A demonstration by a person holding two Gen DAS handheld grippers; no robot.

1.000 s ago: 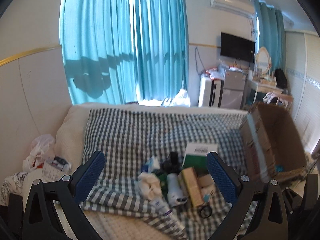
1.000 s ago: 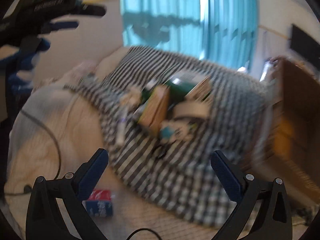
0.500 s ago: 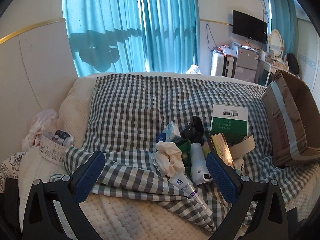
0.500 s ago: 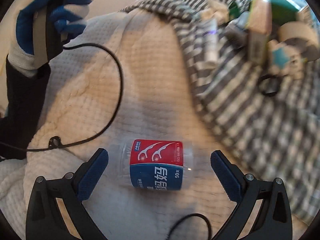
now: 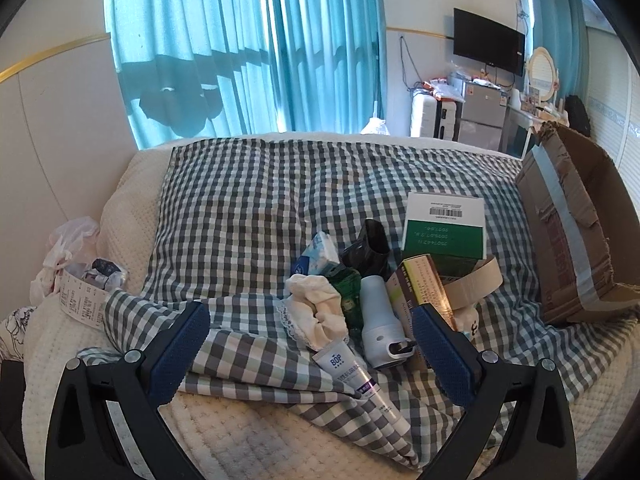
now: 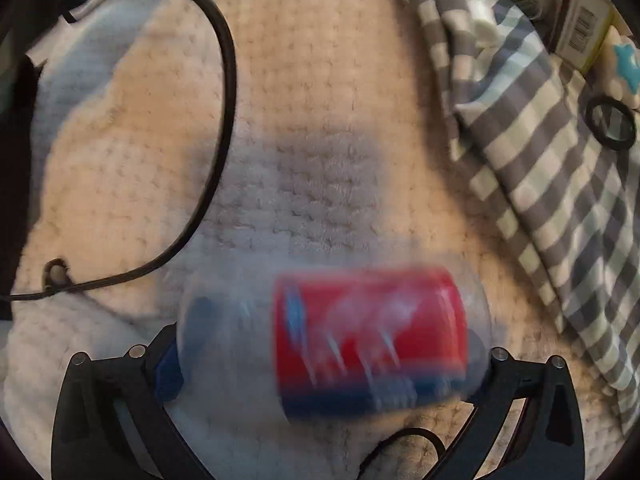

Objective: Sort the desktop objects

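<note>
While teal curtains light the room, a grey checked cloth covers the cream waffle-knit bedspread and carries the clutter. The left gripper gapes empty. The right gripper, lower than before, has just been narrowing around the clear red-labelled tub, seemingly touching its blurred ends.

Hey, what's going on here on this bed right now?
A person is sorting a pile of small things on a bed. The right tool is down around a clear tub with a red label lying on the white blanket; its jaws have just been closing, though blur hides whether they press on it. The left tool hovers open over the clutter on the checked cloth, holding nothing. A cardboard box waits alongside.
</note>
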